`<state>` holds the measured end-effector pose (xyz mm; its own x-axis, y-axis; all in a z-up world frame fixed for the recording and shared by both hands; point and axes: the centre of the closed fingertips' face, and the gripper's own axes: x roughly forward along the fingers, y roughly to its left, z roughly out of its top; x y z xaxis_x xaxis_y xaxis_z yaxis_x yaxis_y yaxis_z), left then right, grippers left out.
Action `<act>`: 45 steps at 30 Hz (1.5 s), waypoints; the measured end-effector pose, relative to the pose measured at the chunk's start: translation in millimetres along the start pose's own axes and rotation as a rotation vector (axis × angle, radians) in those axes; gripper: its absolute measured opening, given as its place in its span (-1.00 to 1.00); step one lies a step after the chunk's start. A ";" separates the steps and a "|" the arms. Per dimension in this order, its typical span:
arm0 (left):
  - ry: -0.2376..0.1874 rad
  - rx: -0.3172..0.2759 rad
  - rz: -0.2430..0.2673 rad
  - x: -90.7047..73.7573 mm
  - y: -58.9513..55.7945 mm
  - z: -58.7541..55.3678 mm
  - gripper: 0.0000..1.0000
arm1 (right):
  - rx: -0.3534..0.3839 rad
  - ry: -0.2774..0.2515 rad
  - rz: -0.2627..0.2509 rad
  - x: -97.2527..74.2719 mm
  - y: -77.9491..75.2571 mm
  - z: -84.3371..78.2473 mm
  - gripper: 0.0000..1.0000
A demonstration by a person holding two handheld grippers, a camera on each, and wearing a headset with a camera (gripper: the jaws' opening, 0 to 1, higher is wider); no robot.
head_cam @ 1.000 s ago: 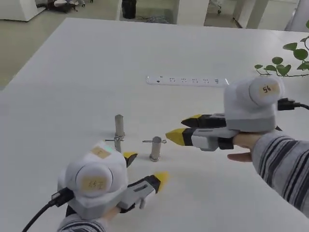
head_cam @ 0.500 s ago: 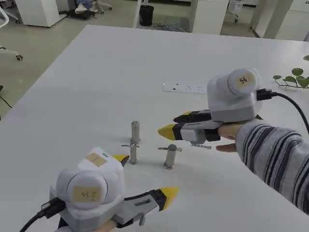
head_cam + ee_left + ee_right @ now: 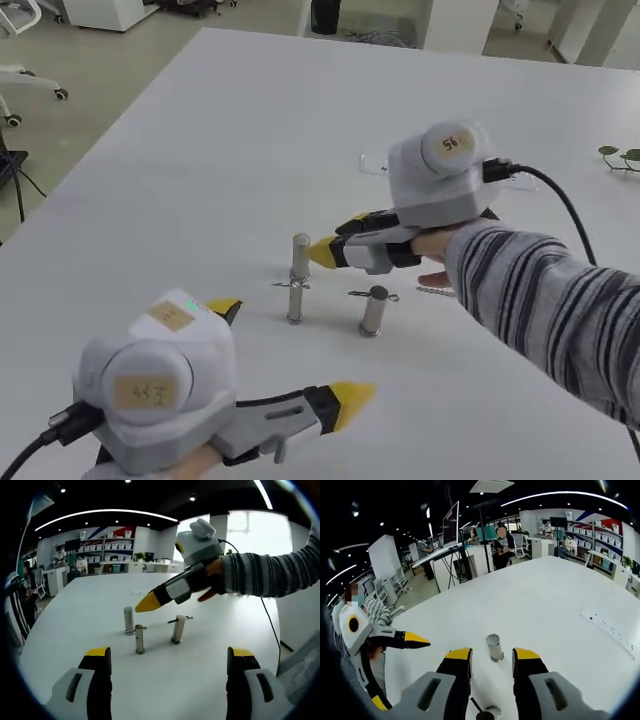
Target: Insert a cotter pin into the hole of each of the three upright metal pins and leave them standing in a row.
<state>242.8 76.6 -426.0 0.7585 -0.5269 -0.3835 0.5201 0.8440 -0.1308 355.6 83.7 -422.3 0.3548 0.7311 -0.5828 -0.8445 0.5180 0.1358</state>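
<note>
near pins cottered – far pin looks bare, just past r gripper tips, fingers apart, empty. l gripper wide open. next: fetch cotter, aim at hole.

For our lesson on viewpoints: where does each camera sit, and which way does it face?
Head view: on the headset, looking down at three metal pins, left gripper, right gripper, striped sleeve.
Left gripper view: low on that gripper, facing the pins; own jaws wide apart.
Right gripper view: faces back toward the person; own jaws aimed at one pin.
Shared: the pins.
</note>
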 end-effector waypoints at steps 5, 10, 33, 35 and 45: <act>0.003 0.017 0.004 -2.2 4.6 0.1 0.97 | 0.020 0.006 -0.013 17.5 -2.5 -4.0 -0.52; 0.000 0.022 0.007 -4.7 7.1 0.2 0.97 | 0.008 -0.001 -0.025 26.9 -4.7 -2.2 -0.61; 0.031 0.036 0.003 -7.7 6.4 -6.0 0.97 | -0.064 0.027 -0.133 23.8 -22.4 -3.8 -0.84; 0.028 0.037 0.001 -7.6 5.7 -5.1 0.97 | -0.061 0.028 -0.148 17.1 -26.2 -4.6 -0.84; 0.024 0.065 -0.011 -6.5 1.4 -2.8 0.97 | -0.003 0.069 -0.250 -23.7 -58.2 -29.1 -0.84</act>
<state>237.5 81.5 -426.3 0.7432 -0.5328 -0.4047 0.5534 0.8295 -0.0757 384.6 23.3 -439.7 0.5244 0.5483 -0.6515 -0.7354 0.6773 -0.0219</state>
